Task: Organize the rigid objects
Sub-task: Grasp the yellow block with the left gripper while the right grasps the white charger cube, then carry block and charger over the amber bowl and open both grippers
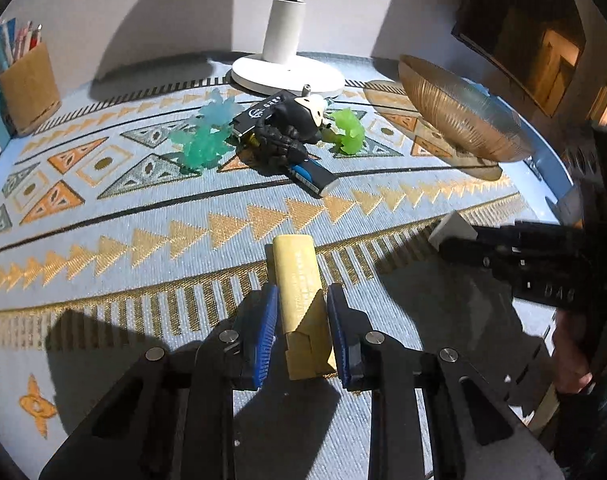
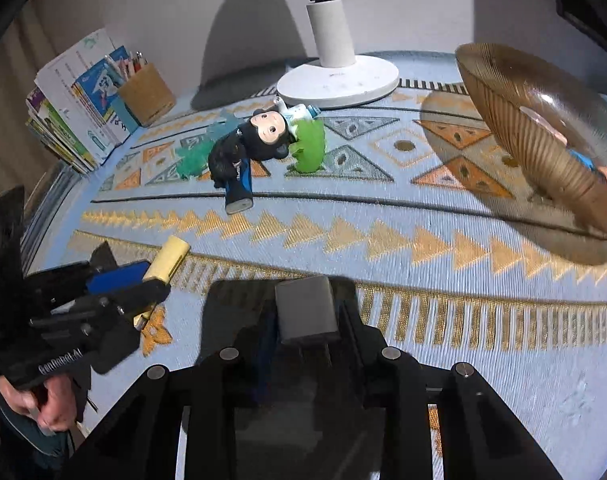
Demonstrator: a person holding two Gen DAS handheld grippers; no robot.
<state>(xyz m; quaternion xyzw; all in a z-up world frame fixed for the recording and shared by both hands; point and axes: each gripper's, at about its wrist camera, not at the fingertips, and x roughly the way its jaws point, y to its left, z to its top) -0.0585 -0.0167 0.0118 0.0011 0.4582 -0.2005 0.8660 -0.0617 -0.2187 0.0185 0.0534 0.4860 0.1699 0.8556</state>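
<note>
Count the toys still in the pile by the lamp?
4 visible: black monkey figure, green toy right of it, teal toy on its other side, and a small white figure behind its head. More may be hidden underneath.

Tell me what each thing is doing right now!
Left gripper: shut on the yellow rectangular block.
Right gripper: shut on the grey rectangular block.
Black monkey figurine: lying on its side in the pile.
Brown ribbed glass bowl: tilted on the mat.
White lamp base: upright.
</note>
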